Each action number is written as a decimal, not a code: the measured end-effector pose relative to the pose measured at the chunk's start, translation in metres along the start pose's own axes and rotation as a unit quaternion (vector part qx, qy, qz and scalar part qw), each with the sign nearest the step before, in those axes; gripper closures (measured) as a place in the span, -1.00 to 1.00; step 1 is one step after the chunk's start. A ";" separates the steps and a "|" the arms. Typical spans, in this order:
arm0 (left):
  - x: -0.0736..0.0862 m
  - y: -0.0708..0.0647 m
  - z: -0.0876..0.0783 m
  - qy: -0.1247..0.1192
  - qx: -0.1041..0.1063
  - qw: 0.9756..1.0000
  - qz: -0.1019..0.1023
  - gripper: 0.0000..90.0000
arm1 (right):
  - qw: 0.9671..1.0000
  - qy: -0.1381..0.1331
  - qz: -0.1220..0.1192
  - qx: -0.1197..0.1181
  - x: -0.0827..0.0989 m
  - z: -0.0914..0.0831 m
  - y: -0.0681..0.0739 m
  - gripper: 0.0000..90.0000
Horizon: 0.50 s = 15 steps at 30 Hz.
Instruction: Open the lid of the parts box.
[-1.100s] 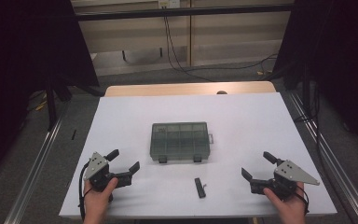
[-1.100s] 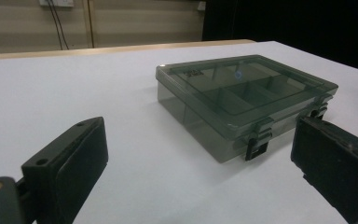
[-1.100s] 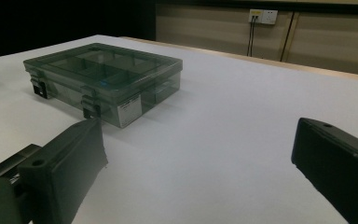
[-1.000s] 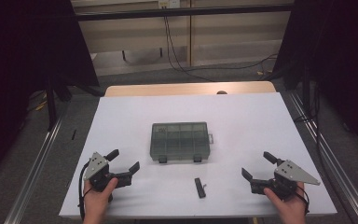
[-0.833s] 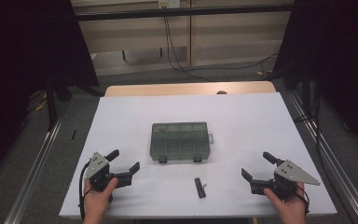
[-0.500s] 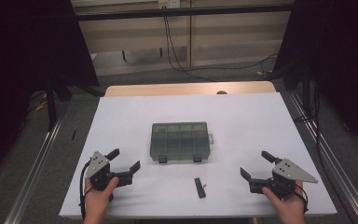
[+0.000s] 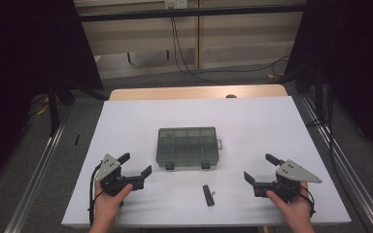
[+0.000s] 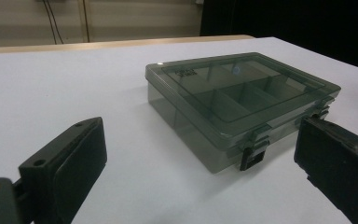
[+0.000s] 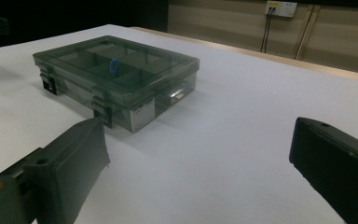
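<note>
A smoky clear plastic organizer box (image 7: 188, 146) lies shut in the middle of the white table (image 7: 252, 121), its two black latches facing the near edge. Its dividers show through the lid (image 8: 242, 91), and a small blue item shows inside the box (image 9: 114, 65). A small black stick (image 7: 208, 195) lies on the table in front of the box. My left gripper (image 7: 136, 165) rests near the front left, open and empty, aimed toward the box. My right gripper (image 7: 261, 167) rests near the front right, open and empty too.
A wooden strip (image 7: 194, 92) borders the table's far edge. Metal rails (image 7: 39, 170) run along both sides of the table. Cables (image 7: 184, 53) hang down the back wall. Dark curtains stand at left and right.
The right gripper has edged slightly to the left. The left gripper and the box have not moved.
</note>
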<state>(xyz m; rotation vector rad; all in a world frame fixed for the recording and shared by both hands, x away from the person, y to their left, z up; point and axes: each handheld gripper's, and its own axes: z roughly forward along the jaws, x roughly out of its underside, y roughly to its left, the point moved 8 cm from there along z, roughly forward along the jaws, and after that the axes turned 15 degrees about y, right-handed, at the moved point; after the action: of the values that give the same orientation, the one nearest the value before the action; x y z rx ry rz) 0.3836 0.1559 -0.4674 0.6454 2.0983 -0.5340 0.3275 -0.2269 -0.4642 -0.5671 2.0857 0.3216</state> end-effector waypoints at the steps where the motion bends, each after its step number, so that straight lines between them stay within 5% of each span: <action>1: 0.000 0.000 0.000 0.000 0.000 1.000 0.000 -0.94 | 1.000 0.002 -0.005 -0.001 -0.001 0.000 0.000 -0.91; 15: 0.004 0.004 0.009 0.024 0.006 1.000 0.005 -0.84 | 1.000 0.013 -0.006 -0.020 -0.013 0.022 0.010 -0.84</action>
<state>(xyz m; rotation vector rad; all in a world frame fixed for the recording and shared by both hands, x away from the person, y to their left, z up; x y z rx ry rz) 0.3894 0.1543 -0.4759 0.6815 2.1379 -0.5292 0.3439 -0.2055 -0.4651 -0.6108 2.1039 0.3501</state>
